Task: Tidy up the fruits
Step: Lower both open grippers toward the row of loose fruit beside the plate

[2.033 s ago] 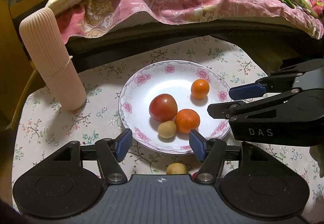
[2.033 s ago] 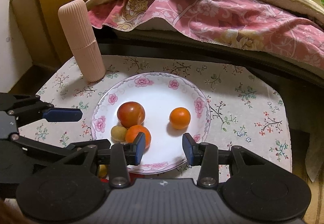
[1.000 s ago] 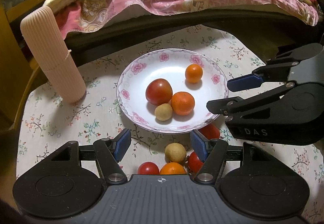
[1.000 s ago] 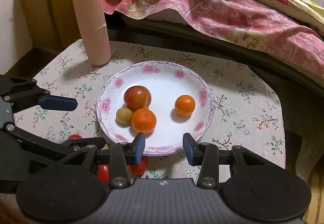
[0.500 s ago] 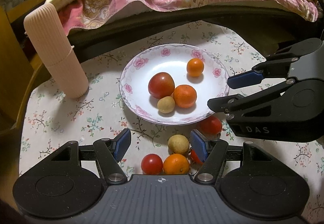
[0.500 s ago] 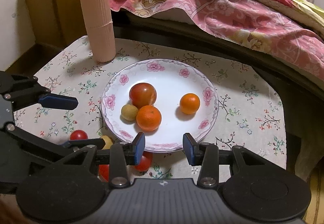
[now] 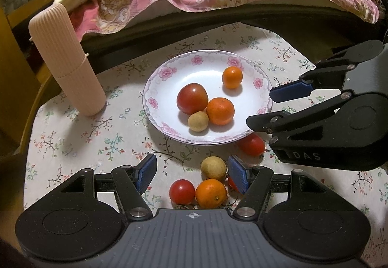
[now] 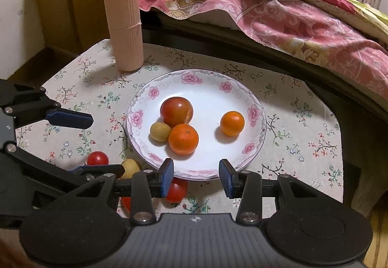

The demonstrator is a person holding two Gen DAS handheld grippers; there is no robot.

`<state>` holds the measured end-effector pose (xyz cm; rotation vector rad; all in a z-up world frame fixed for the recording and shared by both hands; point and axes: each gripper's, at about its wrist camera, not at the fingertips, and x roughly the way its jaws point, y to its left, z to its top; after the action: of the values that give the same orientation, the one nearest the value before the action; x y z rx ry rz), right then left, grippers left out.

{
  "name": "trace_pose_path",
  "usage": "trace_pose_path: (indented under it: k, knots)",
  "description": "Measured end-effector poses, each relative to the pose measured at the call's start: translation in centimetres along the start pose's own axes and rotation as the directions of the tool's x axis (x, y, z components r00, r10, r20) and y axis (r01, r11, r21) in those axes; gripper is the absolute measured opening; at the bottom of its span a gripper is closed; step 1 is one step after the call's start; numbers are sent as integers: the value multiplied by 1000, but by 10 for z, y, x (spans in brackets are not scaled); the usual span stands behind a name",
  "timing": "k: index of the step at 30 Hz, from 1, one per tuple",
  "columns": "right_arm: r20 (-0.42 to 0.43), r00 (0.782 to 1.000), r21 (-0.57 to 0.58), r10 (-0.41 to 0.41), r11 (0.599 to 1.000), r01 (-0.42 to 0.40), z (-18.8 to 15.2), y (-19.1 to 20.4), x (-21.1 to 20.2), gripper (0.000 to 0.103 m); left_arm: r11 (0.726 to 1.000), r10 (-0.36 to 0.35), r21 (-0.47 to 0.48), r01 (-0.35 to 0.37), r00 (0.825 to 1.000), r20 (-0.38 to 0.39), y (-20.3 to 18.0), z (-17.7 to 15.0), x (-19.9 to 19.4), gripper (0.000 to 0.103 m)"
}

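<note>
The left claw [image 7: 191, 172] hangs with its jaws apart and empty over the loose cluster on the surface [image 7: 72, 144], placed, I judge, to take the yellowish fruit [image 7: 213, 167] or orange [image 7: 211, 193] between its pads. The right claw [image 8: 196, 177], also apart and empty, waits at the plate [image 8: 254, 146] rim, where four fruits already sit.

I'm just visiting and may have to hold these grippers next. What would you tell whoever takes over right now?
Left gripper: open, empty, low over the loose fruit.
Right gripper: open, empty, at the plate near rim.
Done: big tomato, two oranges and a small yellow fruit on the plate.
Left: on the cloth, yellow fruit, orange, cherry tomato, two more red tomatoes by the rim.
</note>
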<state>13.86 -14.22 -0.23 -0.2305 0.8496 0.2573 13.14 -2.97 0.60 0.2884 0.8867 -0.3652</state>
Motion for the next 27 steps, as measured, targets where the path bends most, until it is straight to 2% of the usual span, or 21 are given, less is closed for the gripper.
trace_pose_path:
  k: [9,16,27]
  knots:
    - [-1,1000,8,18,1000,-18,-2,-2,-3,43,1000,3,-4,-3,1000,-8,8,-13,-8,72]
    - [-45,994,61,101,993,-98,-14,-9,0,43,1000,-8,-10,8,999,-34,14,-26,-8,72]
    - [-89,969,-19,232,972,-235,-22,10,6,43,999,-41,25,43,997,-67,9,-37,-8,72]
